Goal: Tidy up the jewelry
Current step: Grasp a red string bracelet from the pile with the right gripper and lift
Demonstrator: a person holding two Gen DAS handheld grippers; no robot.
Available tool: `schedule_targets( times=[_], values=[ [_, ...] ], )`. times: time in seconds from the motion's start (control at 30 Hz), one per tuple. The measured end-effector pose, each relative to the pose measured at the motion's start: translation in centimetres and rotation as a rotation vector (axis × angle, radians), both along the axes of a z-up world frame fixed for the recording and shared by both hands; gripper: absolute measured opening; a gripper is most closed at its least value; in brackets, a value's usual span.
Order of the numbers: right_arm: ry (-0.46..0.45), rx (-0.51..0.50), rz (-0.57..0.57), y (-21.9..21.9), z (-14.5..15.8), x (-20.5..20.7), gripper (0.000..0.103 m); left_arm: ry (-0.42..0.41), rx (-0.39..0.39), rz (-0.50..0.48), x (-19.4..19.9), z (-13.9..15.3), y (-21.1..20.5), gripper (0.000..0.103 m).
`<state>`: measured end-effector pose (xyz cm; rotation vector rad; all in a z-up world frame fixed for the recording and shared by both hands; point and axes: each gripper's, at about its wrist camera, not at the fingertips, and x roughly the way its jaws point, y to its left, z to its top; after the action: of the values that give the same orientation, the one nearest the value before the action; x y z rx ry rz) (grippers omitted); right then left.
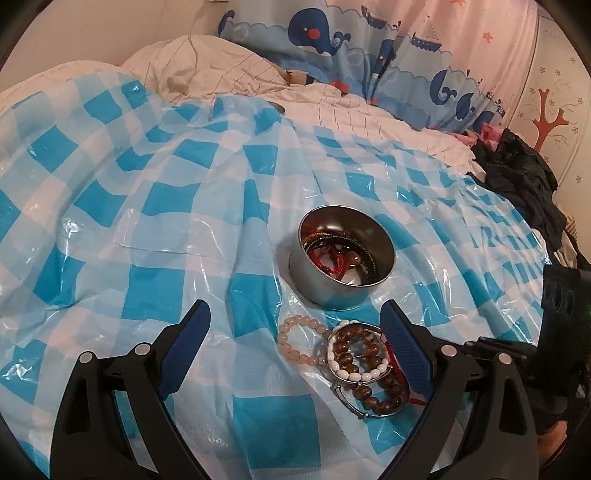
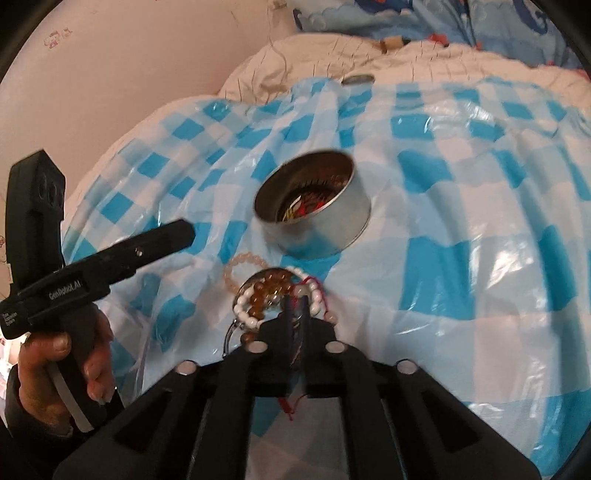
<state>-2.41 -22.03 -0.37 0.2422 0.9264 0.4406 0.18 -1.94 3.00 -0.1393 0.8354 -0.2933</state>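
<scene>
A round metal tin [image 1: 341, 258] sits on the blue checked plastic sheet and holds several bracelets and red cords; it also shows in the right wrist view [image 2: 314, 214]. In front of it lie a pink bead bracelet [image 1: 299, 345], a white bead bracelet [image 1: 354, 374], a brown bead bracelet [image 1: 373, 384] and a silver bangle. My left gripper [image 1: 295, 325] is open, its fingers either side of this pile. My right gripper [image 2: 295, 301] is shut over the pile of white [image 2: 243, 314] and brown beads [image 2: 266, 291], with a red cord [image 2: 290, 406] between its fingers.
The sheet [image 1: 147, 206] covers a rumpled white duvet [image 1: 207, 66]. A whale-print curtain [image 1: 332, 33] hangs behind. Dark clothing [image 1: 517, 170] is heaped at the right. The hand holding the left gripper shows in the right wrist view [image 2: 62, 354].
</scene>
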Motion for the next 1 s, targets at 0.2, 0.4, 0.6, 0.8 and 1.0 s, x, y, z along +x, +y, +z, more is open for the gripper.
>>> schedule_targets(
  times=[0.2,0.4,0.6,0.8,1.0],
  values=[
    [-0.067,-0.063,-0.033,1.9,-0.4,0.5,0.060,0.014,0.002,0.005,0.2,-0.5,-0.1,0.089],
    [-0.055,-0.130,-0.019,2.6,-1.4,1.1,0.014,0.014,0.007,-0.004,0.2,-0.5,-0.2,0.089],
    [-0.075,-0.066,-0.033,1.3,0.0,0.2,0.014,0.014,-0.005,0.008,0.3,-0.4,0.2,0.089],
    [0.002,0.060,-0.077,-1.4,-0.2,0.8,0.011,0.037,-0.021,-0.014,0.6,-0.8,-0.4,0.089],
    [-0.011,0.071,-0.096,-2.1,0.1,0.5,0.011,0.054,-0.043,-0.017,1.0,-1.3,-1.0,0.089]
  ],
)
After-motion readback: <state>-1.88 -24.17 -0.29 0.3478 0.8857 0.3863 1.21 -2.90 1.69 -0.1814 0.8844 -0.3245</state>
